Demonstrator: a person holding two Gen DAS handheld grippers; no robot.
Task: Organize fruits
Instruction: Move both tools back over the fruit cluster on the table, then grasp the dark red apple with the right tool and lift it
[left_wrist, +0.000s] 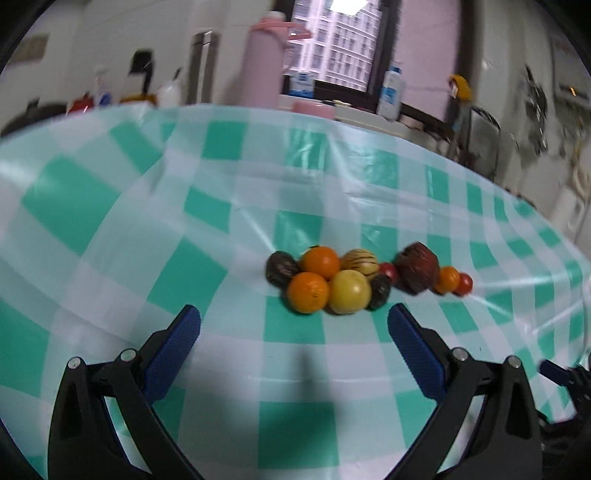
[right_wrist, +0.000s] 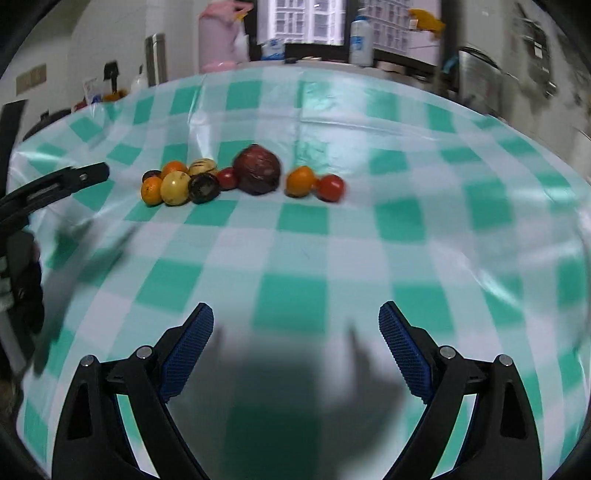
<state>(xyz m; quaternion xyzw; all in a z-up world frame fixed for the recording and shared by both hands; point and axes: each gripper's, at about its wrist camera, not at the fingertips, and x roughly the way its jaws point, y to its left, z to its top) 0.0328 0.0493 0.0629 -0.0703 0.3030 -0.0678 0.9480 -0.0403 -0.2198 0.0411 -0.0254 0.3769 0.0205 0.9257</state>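
Both grippers hang wide and empty over the checked cloth, fruit bunched ahead.

Left gripper (left_wrist: 293, 325) spread wide, nothing between its blue pads (left_wrist: 173, 354), fruit just beyond the tips; right gripper (right_wrist: 295, 321) just as wide, well back from the row. No bowl or tray, so everything sits straight on the green-and-white tablecloth (right_wrist: 406, 258). Running left to right now: a tight cluster of two oranges (left_wrist: 308, 292), a yellow fruit (left_wrist: 349, 291), a striped pale one (left_wrist: 360, 260) and two dark fruits (left_wrist: 281, 268), a small red one, the big dark-red fruit (right_wrist: 257, 173), then a third orange (right_wrist: 301, 181) touching a red tomato (right_wrist: 331, 187). Behind the table, a pink flask (left_wrist: 263, 61), bottles and a bright window (left_wrist: 338, 40).
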